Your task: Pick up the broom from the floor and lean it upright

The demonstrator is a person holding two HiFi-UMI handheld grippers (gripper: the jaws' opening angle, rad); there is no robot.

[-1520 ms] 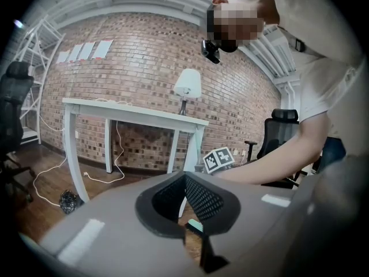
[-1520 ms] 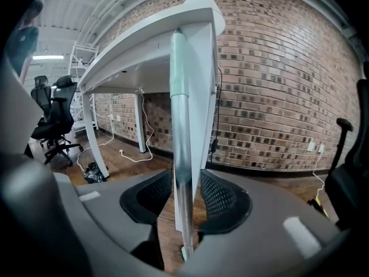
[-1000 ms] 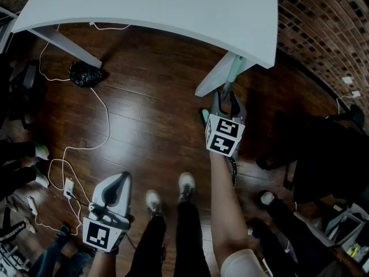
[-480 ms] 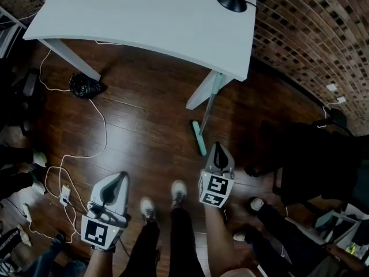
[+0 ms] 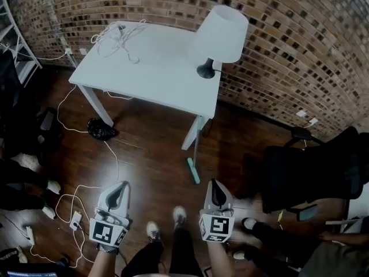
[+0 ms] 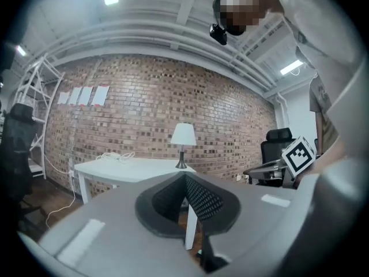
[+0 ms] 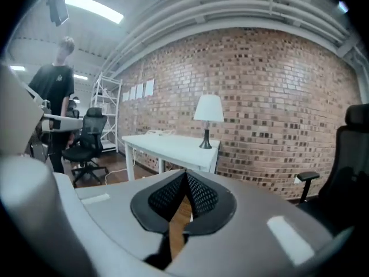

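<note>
Leaning against the worktop (image 5: 155, 68) leg, the broom (image 5: 192, 169) stands at eleven o'clock from the right gripper (image 5: 214, 183), which is closed and empty, like the left gripper (image 5: 119, 186).

The broom's (image 5: 193, 171) thin handle disappears under the table (image 5: 144, 68) edge, its top hidden.

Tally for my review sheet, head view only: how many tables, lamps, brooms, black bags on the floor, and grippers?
white table: 1
lamp: 1
broom: 1
black bag: 1
grippers: 2 (left gripper, right gripper)
Total: 6
</note>
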